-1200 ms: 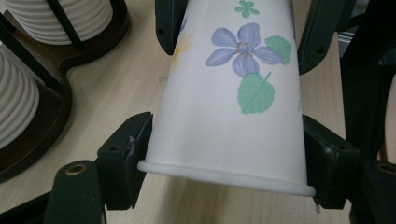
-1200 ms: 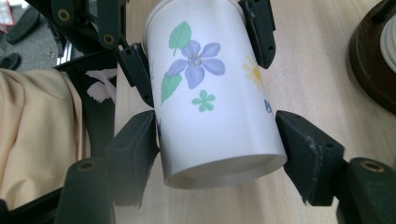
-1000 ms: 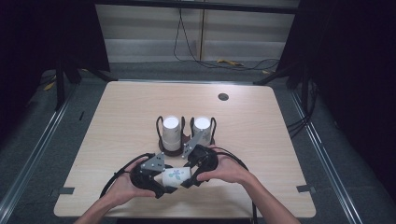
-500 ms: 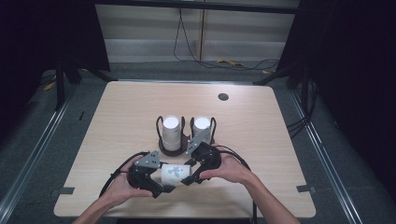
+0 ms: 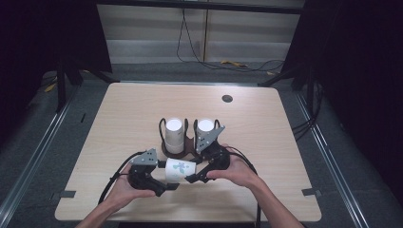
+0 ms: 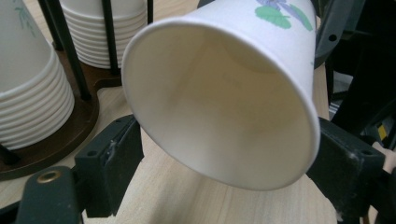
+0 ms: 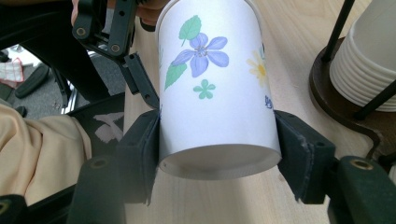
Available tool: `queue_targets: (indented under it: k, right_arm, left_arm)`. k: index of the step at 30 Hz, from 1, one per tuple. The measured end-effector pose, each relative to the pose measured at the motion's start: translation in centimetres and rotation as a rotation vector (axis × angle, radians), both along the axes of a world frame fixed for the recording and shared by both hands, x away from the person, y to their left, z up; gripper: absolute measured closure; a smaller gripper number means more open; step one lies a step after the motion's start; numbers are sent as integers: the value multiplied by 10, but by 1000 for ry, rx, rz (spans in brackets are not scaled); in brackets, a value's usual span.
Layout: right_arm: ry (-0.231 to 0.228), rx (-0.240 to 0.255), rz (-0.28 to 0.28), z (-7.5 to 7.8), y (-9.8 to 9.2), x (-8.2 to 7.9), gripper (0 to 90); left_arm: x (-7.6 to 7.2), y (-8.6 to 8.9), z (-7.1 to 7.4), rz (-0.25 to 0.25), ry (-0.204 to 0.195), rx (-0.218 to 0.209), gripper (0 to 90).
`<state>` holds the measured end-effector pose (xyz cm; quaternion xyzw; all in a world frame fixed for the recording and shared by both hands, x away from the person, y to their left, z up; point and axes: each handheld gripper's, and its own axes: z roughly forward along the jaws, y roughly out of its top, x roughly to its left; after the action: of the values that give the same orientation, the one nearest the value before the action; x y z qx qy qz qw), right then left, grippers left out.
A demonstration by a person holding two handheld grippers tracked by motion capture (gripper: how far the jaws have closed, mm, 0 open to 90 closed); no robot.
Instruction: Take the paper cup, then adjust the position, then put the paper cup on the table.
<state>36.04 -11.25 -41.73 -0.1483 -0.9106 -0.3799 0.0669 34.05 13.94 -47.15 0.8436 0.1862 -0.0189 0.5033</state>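
Observation:
A white paper cup (image 5: pixel 179 169) printed with flowers lies on its side above the table's front, held between both grippers. My left gripper (image 5: pixel 167 175) is shut on its rim; in the left gripper view the open mouth (image 6: pixel 224 102) faces the camera and the left gripper (image 6: pixel 224 158) has its pads at the rim's two sides. My right gripper (image 5: pixel 192 171) has just been closing and its pads now press on the cup's base end. In the right gripper view the cup (image 7: pixel 215 93) stands between the right gripper (image 7: pixel 219 154) jaws.
A dark wooden holder (image 5: pixel 178 151) with black rods stands just behind the grippers and carries two stacks of cups (image 5: pixel 174 135) (image 5: pixel 205 130). The light wooden table (image 5: pixel 133 109) has a round black grommet (image 5: pixel 227 99) at the back right. Cables trail from both grippers.
The right gripper's jaws have closed in on the cup's base end. The cup has shifted slightly away from the table's front edge. Both hands have stayed nearly in place.

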Motion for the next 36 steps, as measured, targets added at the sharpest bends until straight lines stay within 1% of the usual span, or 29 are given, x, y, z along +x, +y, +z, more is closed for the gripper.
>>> queue_targets:
  k: [2, 4, 9, 12, 15, 18, 20, 21, 22, 23, 25, 28, 31, 36]
  right_arm:
    - [-12, 27, -18, -1, -2, -1, 370]
    - [-17, 54, -36, -1, -5, -2, 370]
    - [-26, 93, -62, 2, -9, -3, 371]
    - [-29, 107, -73, 2, -9, -3, 371]
    - [-33, 132, -89, 1, -10, -2, 371]
    - [-25, 151, -97, 1, -11, -2, 371]
    - [-22, 154, -93, 1, -10, -2, 370]
    - [-28, 167, -97, 1, -11, -2, 370]
    - [-25, 183, -96, 1, -11, -2, 370]
    - [-27, 188, -99, 1, -12, -2, 370]
    - [-28, 188, -101, 1, -12, -2, 370]
    - [-22, 199, -115, -3, -14, -2, 370]
    - [-16, 215, -124, -5, -16, -2, 370]
    - [-23, 252, -134, -4, -16, -3, 370]
  left_arm:
    - [1, 1, -1, 10, 8, -8, 161]
    - [2, 1, 0, 18, 3, -15, 161]
    - [1, 5, 5, 36, 0, -61, 160]
    - [2, 8, 6, 43, -11, -66, 160]
    - [0, 8, 8, 48, -35, -52, 160]
    - [-1, 9, 9, 53, -39, -61, 160]
    - [-1, 10, 10, 56, -36, -71, 160]
    - [-1, 11, 10, 60, -40, -72, 160]
    - [-1, 12, 11, 65, -35, -80, 160]
    - [-1, 13, 11, 64, -29, -92, 160]
    - [-1, 14, 13, 68, -31, -104, 160]
    - [-1, 16, 13, 75, -25, -115, 160]
    - [-1, 16, 14, 71, -20, -134, 160]
    - [0, 19, 17, 88, -11, -163, 158]
